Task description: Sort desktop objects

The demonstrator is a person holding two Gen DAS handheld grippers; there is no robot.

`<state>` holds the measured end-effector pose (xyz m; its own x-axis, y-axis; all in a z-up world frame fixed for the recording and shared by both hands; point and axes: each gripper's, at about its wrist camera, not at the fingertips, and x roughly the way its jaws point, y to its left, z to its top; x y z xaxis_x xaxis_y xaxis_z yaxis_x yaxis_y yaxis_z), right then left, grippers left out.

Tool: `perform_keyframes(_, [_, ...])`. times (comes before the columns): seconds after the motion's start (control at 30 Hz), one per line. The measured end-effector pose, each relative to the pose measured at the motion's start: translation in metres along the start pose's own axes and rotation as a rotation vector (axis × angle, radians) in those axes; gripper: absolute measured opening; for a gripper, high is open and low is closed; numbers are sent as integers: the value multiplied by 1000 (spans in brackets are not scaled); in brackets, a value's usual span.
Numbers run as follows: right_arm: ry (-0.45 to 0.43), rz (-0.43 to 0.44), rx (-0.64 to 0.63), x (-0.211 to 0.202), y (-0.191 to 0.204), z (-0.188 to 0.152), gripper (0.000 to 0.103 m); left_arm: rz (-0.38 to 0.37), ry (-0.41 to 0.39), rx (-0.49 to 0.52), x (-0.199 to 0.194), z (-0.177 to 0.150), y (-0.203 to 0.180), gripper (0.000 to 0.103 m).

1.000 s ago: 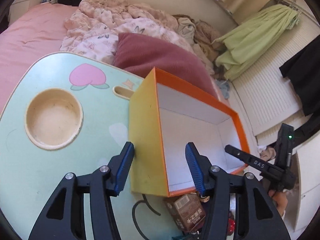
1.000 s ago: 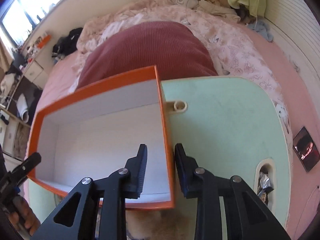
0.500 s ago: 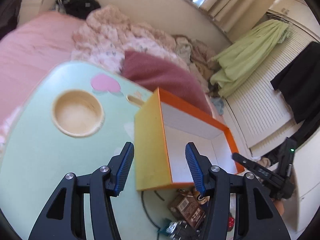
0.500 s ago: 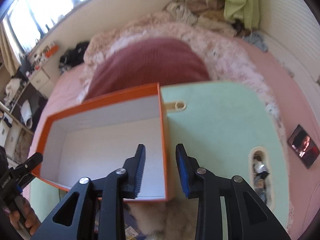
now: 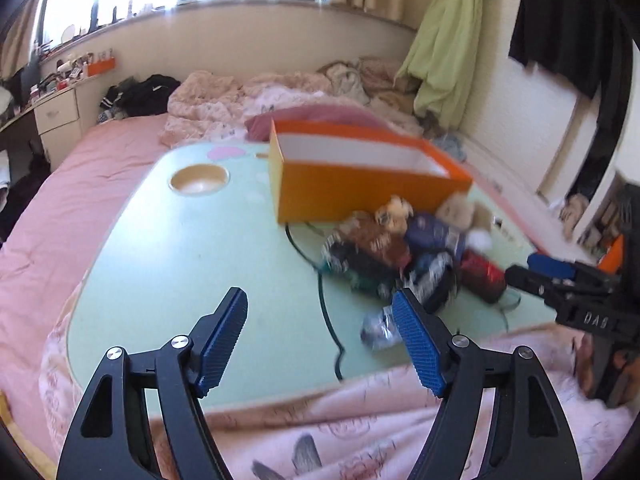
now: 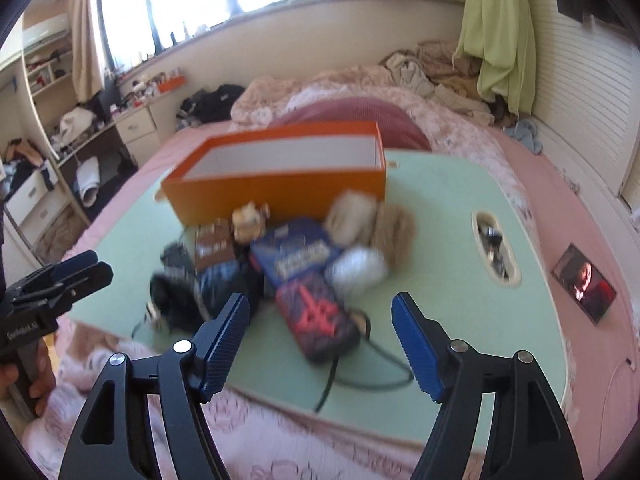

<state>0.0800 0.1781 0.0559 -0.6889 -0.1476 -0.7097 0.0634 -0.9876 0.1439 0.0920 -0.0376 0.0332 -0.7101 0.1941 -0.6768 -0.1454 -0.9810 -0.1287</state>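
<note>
Both grippers have let go of the orange box [image 5: 360, 184] and pulled back from it; the left gripper [image 5: 320, 340] and right gripper [image 6: 320, 340] are opening wide with nothing between the fingers. The box sits empty on the green table [image 5: 180, 260], touching the pile of clutter [image 6: 288, 264], so sorting can begin
</note>
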Motion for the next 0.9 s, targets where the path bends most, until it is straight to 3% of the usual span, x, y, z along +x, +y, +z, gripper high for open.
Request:
perform_keyframes(0.17, [112,-65,-58,20,10,-23,74,-5,58,66,9,-19,-18,75])
perform_keyframes(0.27, [151,-83,-70,28,9,-26,79,65,122,108,28,-27,-22,79])
perform_keyframes(0.3, [160,-84,-61,31,6,-26,83,84,114,115,31,-26,-22,82])
perform_keyframes(0.37, [163,-109,-40,36,-3,-24,102,72,112,86,32,-25,-15,89])
perform_keyframes(0.4, [166,-112,-32,37,-7,-24,103,71,111,79,33,-25,-12,91])
perform_keyframes(0.47, [165,-106,-38,38,-8,-25,103,101,119,80,39,-25,-8,103])
perform_keyframes(0.9, [143,-77,-70,42,-13,-29,103,82,107,93,36,-25,-8,103])
